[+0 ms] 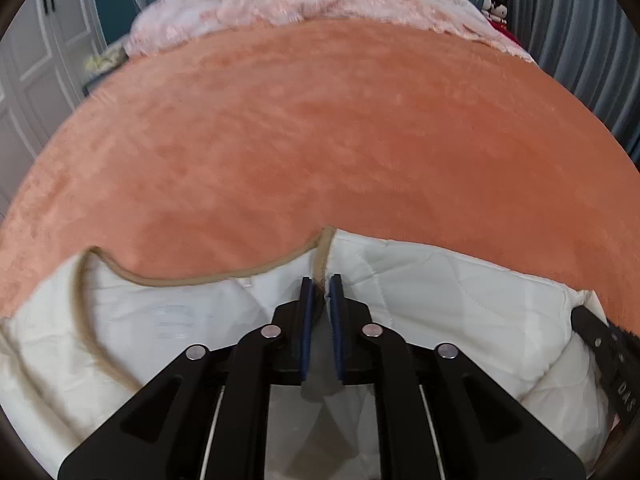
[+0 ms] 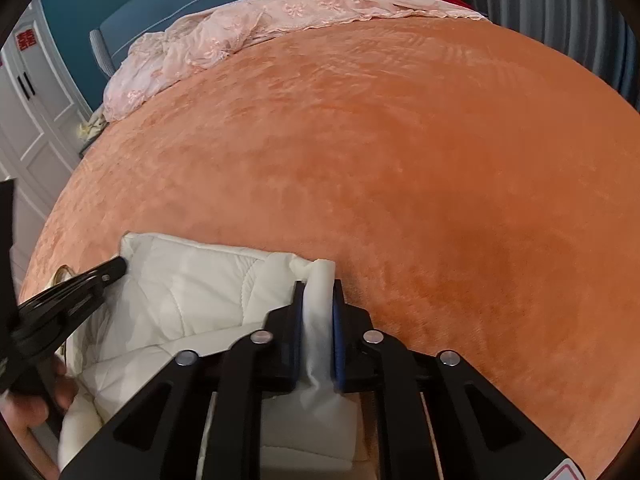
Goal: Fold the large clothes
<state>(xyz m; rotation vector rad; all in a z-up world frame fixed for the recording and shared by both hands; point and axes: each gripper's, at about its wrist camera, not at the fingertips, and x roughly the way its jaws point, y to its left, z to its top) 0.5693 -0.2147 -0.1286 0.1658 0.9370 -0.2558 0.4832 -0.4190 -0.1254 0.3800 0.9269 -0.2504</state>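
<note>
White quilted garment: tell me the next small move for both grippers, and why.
Probably carry both held edges forward together over the orange blanket. The right gripper is shut on a fold of the white quilted garment, the left gripper pinches its tan-trimmed edge, and the garment lies bunched near them.

soft, even indoor light, strong fisheye bending and dark vignette at edges, slight motion blur throughout.

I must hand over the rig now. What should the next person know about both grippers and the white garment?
Left gripper: shut on the tan trim of the white quilted garment.
Right gripper: shut on a white edge of the garment.
The garment lies at the near edge of the orange blanket.
Done: both edges gripped.
Left: the fold itself; how far it has got is unclear.
</note>
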